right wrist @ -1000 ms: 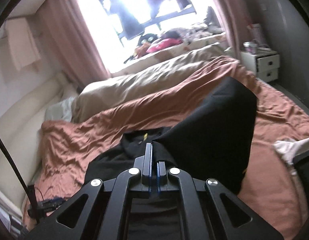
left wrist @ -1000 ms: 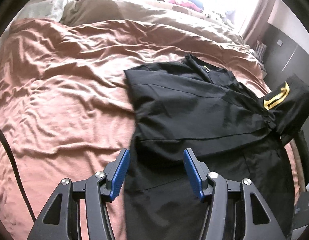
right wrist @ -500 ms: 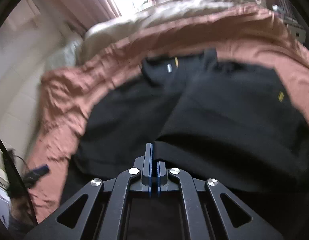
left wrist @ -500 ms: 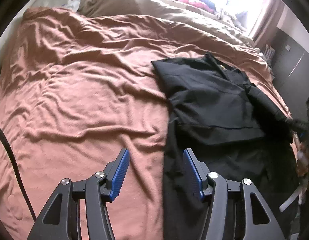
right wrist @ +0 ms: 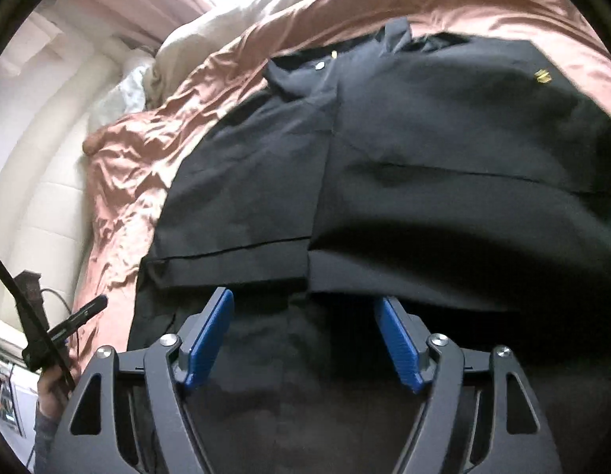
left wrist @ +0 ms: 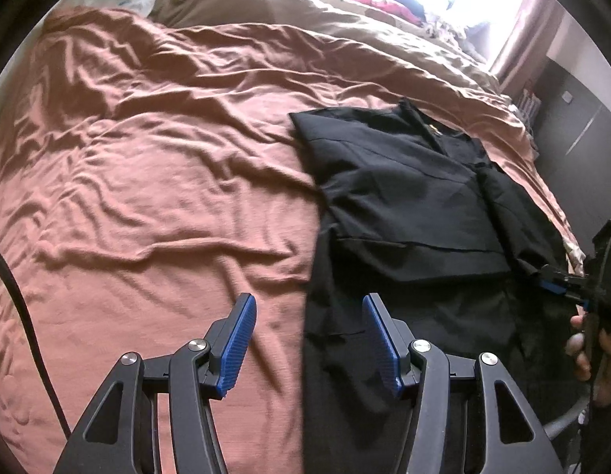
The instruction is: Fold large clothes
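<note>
Black fabric garment (left wrist: 408,213), one item, lies partly folded on the wrinkled pink-brown bedsheet (left wrist: 155,181), both sleeves turned inward over its body. Left gripper (left wrist: 309,339) hovers with jaws spread over the garment's left hem edge, holding nothing. Right gripper (right wrist: 305,339) hovers with jaws spread above the lower hem, also empty. Two grippers are visible.

The shirt (right wrist: 404,166) is seen in black with small yellow marks, the bedsheet (left wrist: 147,181) in plain rust-pink, the gripper pads (left wrist: 238,351) in blue.
</note>
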Demonstrator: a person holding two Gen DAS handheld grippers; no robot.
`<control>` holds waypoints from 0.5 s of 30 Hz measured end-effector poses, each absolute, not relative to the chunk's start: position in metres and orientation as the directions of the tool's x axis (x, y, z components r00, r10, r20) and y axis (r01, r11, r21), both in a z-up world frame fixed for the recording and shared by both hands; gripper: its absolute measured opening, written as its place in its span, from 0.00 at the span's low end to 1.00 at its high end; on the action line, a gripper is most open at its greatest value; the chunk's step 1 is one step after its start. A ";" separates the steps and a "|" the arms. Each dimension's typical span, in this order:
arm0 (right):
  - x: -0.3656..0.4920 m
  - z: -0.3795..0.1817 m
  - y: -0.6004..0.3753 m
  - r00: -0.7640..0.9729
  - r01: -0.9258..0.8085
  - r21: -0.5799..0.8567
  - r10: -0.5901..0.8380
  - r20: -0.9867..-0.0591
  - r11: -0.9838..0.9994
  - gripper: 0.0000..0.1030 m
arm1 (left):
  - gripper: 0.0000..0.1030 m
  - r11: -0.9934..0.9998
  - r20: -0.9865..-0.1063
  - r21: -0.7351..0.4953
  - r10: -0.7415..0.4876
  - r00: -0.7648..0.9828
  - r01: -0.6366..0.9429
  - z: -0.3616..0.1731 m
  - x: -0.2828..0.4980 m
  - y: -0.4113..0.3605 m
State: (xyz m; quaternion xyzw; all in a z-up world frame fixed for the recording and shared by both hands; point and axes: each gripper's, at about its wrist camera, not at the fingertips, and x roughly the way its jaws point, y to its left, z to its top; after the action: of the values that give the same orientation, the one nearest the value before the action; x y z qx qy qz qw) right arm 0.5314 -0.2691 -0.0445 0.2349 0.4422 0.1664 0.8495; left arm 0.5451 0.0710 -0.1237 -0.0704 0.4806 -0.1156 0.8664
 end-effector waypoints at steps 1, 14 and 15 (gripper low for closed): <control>0.526 -0.042 -0.277 0.559 -0.073 0.549 0.490 -0.669 0.832 0.70 | 0.56 0.964 -0.816 -0.228 -0.267 0.512 0.139 -0.123 0.545 0.067; 0.448 -0.052 -0.452 0.684 0.211 0.467 0.211 -0.698 0.859 0.70 | 0.56 0.956 -0.827 -0.236 -0.290 0.481 0.172 -0.140 0.544 0.035; 0.447 -0.055 -0.459 0.683 0.230 0.467 0.200 -0.702 0.854 0.70 | 0.56 0.957 -0.830 -0.234 -0.289 0.478 0.173 -0.142 0.544 0.033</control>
State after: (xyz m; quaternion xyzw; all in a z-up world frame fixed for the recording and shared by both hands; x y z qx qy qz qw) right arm 0.4466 -0.4587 -0.0550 0.2701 0.3980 -0.0084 0.8767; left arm 0.5440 0.0334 -0.1415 -0.0591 0.4930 -0.1347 0.8575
